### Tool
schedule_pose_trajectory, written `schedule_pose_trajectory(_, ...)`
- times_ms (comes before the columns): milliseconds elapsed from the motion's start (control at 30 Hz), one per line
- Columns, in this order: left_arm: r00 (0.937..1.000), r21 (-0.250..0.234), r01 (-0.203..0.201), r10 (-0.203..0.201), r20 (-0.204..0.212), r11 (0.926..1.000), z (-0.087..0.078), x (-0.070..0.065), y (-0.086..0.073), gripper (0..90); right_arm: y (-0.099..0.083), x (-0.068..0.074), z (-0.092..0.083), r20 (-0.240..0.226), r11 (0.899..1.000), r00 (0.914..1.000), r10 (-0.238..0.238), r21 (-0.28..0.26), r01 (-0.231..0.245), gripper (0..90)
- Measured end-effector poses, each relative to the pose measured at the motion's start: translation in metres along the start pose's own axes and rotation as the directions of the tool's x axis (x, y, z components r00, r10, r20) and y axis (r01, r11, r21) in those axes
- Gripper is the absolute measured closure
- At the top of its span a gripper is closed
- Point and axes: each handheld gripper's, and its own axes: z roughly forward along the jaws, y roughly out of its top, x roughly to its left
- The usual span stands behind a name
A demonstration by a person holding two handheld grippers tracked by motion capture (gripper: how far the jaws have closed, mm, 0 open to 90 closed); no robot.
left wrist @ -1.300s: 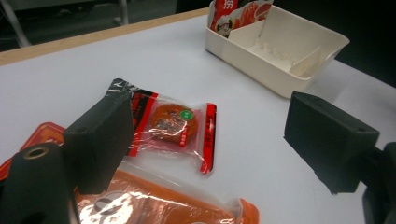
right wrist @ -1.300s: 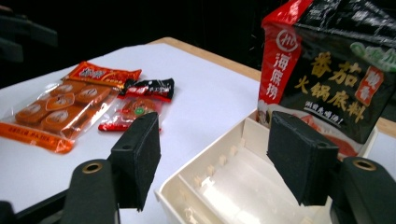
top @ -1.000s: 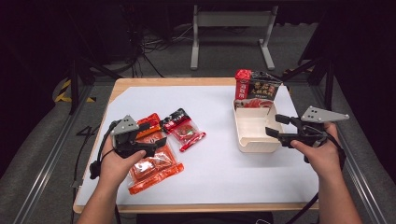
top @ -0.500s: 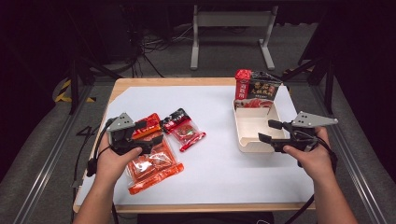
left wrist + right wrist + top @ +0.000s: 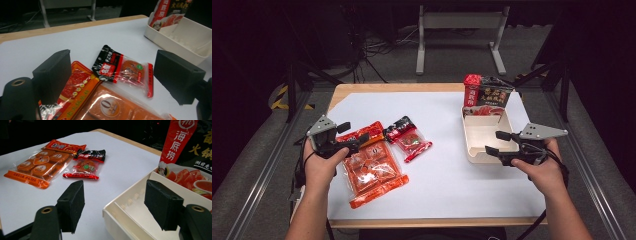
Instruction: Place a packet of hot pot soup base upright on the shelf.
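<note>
Left gripper (image 5: pixel 353 136) hangs low over the red packets, jaws wide apart, nothing between them. Black-red sachet (image 5: pixel 122 68) lies flat on the white sheet just ahead; orange pack (image 5: pixel 373 167) sits beside it. Right gripper (image 5: pixel 498 142) hovers at the white tray (image 5: pixel 472 145), jaws spread, holding nothing. Soup-base bag (image 5: pixel 484 95) stands in the tray's far end.

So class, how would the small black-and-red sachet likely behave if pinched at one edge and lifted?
The sachet looks like thin crinkly film, so it would probably flop. Its glossy wrap may slip. The single block visible inside suggests it is light but weighted toward its clear end.
</note>
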Motion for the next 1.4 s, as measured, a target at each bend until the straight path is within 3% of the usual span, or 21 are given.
schedule_pose_trajectory(133, 0.9985, 0.002, 0.009, -0.009, -0.053, 1.0, -0.001, 0.012, -0.005, 16.1, 0.0, 0.002, 0.003, -0.007, 1.0, 1.0, -0.004, 0.007, 0.005, 33.0)
schedule_pose_trajectory(300, 0.9896, 0.009, 0.042, -0.041, -0.138, 0.9991, -0.002, 0.035, -0.018, 17.6, 0.0, 0.003, 0.005, -0.012, 1.0, 0.9998, -0.015, 0.012, 0.015, 33.0)
schedule_pose_trajectory(500, 0.9845, 0.023, 0.076, -0.071, -0.16, 0.9969, 0.0, 0.051, -0.029, 20.2, 0.0, 0.004, 0.007, -0.022, 1.0, 0.9997, -0.009, 0.007, 0.009, 32.9)
schedule_pose_trajectory(633, 0.9778, 0.025, 0.07, -0.064, -0.199, 0.9972, 0.0, 0.056, -0.032, 20.3, 0.0, 0.004, 0.009, -0.023, 1.0, 0.9996, -0.014, 0.015, 0.015, 32.9)
schedule_pose_trajectory(967, 0.9649, 0.029, 0.112, -0.101, -0.242, 0.9933, 0.002, 0.07, -0.046, 18.9, -0.002, 0.007, 0.015, -0.055, 1.0, 0.9985, -0.008, 0.021, 0.009, 32.2)
schedule_pose_trajectory(1200, 0.9543, 0.067, 0.149, -0.126, -0.271, 0.9866, 0.005, 0.077, -0.056, 16.9, -0.003, 0.01, 0.022, -0.075, 0.999, 0.9972, -0.009, 0.03, 0.011, 31.9)
schedule_pose_trajectory(1400, 0.9478, 0.121, 0.183, -0.142, -0.285, 0.9757, 0.011, 0.083, -0.064, 15.5, -0.004, 0.011, 0.023, -0.078, 0.999, 0.9969, -0.009, 0.036, 0.012, 31.9)
